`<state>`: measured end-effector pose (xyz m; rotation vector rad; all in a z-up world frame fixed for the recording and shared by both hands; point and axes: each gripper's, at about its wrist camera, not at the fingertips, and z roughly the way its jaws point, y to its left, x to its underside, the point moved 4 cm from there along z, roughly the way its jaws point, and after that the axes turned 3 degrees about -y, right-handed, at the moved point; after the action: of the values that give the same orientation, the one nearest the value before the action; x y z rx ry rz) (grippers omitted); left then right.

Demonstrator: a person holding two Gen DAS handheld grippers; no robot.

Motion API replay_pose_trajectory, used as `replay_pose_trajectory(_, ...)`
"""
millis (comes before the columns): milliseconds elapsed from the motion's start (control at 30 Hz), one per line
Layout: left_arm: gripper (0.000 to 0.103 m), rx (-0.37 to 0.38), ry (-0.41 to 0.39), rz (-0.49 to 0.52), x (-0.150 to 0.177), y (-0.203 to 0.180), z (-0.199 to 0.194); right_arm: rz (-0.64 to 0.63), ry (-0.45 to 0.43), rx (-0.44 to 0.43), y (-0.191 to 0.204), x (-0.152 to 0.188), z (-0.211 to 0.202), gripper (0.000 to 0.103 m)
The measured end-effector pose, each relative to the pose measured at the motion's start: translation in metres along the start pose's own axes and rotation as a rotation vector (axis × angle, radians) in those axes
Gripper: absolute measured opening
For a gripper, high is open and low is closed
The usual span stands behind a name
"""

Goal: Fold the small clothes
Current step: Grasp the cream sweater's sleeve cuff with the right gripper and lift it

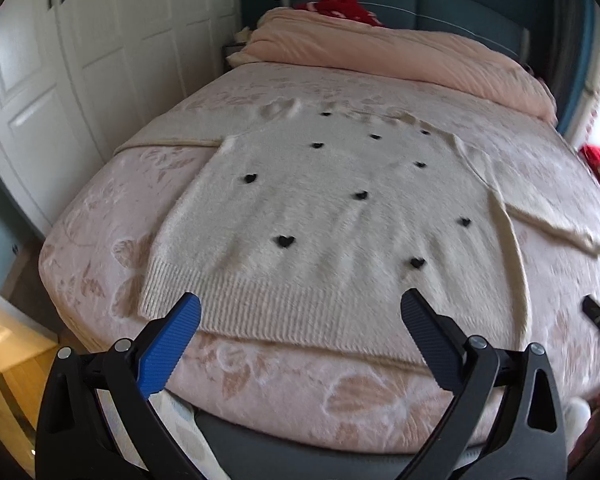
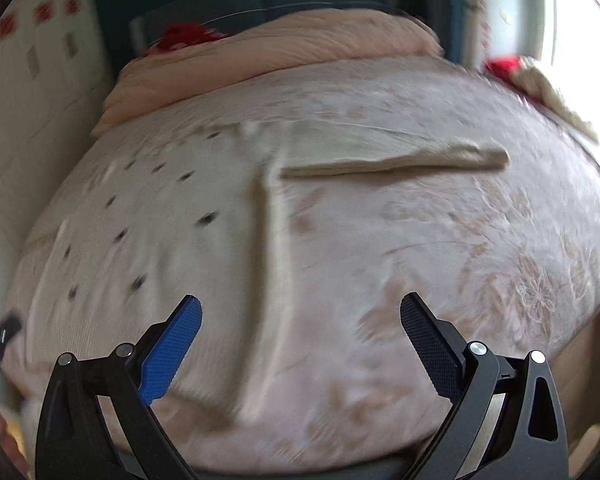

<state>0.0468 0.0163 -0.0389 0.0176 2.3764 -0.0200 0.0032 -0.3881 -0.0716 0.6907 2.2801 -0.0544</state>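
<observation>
Now a cream sweater (image 1: 332, 220) lies flat on the pink bed (image 1: 100, 216), white wardrobe (image 1: 100, 40) at 10 o'clock. Both grippers, left (image 1: 300, 316) and right (image 2: 300, 316), are wide open, holding nothing. One sleeve (image 2: 400, 164) points to 3 o'clock.

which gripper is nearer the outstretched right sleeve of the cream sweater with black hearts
Right. The right gripper faces the sleeve lying ahead of it. The left gripper hangs over the sweater's ribbed hem, the sleeve off to its right.
</observation>
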Motion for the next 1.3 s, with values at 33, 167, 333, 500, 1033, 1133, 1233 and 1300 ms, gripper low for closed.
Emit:
replay_pose_trajectory(33,0.098,-0.008,-0.002,-0.013,-0.002,0.005,0.006,0.059,-0.002,0.007,-0.025,-0.016,0.013,0.098)
replay_pose_trajectory(167,0.098,-0.062,0.016,-0.030,-0.005,0.017,0.038,0.229,-0.017,0.073,-0.113,-0.075,0.063,0.098)
replay_pose_trajectory(333,0.098,-0.067,0.066,-0.080,-0.010,0.020,0.070,0.434,0.033,0.051,-0.190,-0.119,0.135,0.095)
replay_pose_trajectory(500,0.098,-0.040,0.099,-0.086,-0.014,0.004,0.093,0.676,0.069,0.001,-0.237,-0.133,0.187,0.093)
replay_pose_trajectory(1033,0.098,0.023,0.104,-0.058,-0.024,-0.010,0.120,0.611,-0.175,-0.372,-0.161,-0.239,0.152,0.015)
replay_pose_trajectory(1133,0.098,0.030,0.102,-0.080,-0.024,-0.002,0.121,0.395,-0.202,-0.519,-0.058,-0.281,0.124,0.015)
replay_pose_trajectory(1233,0.098,0.046,0.103,-0.117,-0.026,0.009,0.121,0.184,-0.174,-0.643,0.058,-0.296,0.109,0.018)
replay_pose_trajectory(1300,0.098,0.055,0.103,-0.142,-0.029,0.017,0.122,0.026,-0.125,-0.688,0.135,-0.286,0.112,0.023)
